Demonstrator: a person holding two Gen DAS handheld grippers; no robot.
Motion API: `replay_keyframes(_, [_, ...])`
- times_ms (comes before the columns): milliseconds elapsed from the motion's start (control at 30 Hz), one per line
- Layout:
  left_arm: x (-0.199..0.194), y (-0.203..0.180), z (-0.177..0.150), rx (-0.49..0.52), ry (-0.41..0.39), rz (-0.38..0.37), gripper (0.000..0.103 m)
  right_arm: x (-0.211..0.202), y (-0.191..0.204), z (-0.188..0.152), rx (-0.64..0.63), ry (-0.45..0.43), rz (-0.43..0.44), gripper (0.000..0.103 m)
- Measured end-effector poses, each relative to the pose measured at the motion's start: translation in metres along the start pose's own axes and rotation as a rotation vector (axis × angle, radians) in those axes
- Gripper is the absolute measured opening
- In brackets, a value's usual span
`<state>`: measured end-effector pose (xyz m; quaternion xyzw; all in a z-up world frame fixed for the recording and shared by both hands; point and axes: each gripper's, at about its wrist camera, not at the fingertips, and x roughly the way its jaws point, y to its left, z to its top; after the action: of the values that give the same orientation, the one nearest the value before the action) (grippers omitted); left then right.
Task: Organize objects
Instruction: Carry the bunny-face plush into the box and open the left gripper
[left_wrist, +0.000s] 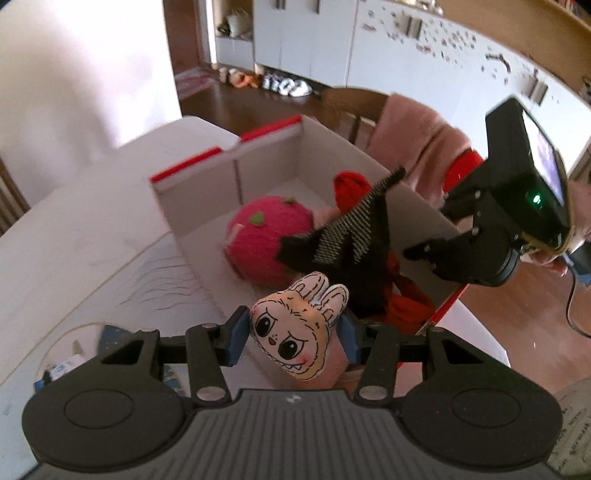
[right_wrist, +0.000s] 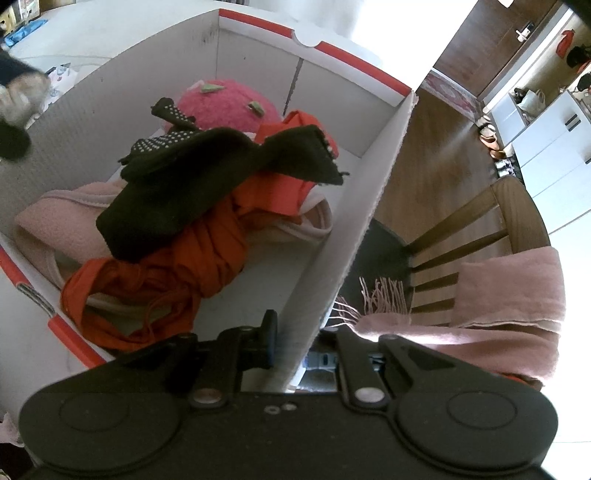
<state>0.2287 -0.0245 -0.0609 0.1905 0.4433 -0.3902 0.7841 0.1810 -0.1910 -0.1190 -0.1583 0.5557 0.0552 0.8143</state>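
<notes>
My left gripper (left_wrist: 291, 332) is shut on a small cream plush face toy (left_wrist: 295, 328) with big eyes and rabbit ears, held over the near wall of the white, red-trimmed cardboard box (left_wrist: 192, 240). In the box lie a pink strawberry plush (left_wrist: 266, 236), black dotted gloves (left_wrist: 343, 236), orange-red cloth (right_wrist: 207, 254) and a pale pink garment (right_wrist: 55, 221). My right gripper (right_wrist: 299, 343) straddles the box's side wall (right_wrist: 362, 206), one finger inside (right_wrist: 267, 343), the other outside. It also shows in the left wrist view (left_wrist: 436, 254) at the box's right wall.
The box stands on a white table (left_wrist: 74, 236). A wooden chair (right_wrist: 480, 229) draped with a pink scarf (right_wrist: 517, 295) stands beside the table. Wooden floor, white cabinets (left_wrist: 369, 48) and shoes lie beyond.
</notes>
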Motion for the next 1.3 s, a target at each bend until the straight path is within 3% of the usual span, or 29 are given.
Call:
replay_keyframes(500, [0.07, -0.024, 0.013, 0.086, 0.162, 0.028, 0.05, -0.001, -0.003, 0.001, 0.013, -0.001, 0.007, 0.01])
replay_keyframes(633, [0.077, -0.028, 0.013, 0.104, 0.168, 0.046, 0.051, -0.001, -0.003, 0.001, 0.013, -0.001, 0.007, 0.01])
replay_keyframes(867, [0.072, -0.022, 0.01, 0.065, 0.135, 0.031, 0.062, -0.001, -0.003, 0.001, 0.011, 0.001, 0.008, 0.01])
replay_keyframes(1300, [0.016, 0.003, -0.004, -0.06, 0.011, 0.001, 0.062, 0.0, -0.003, 0.002, 0.01, 0.005, 0.008, 0.01])
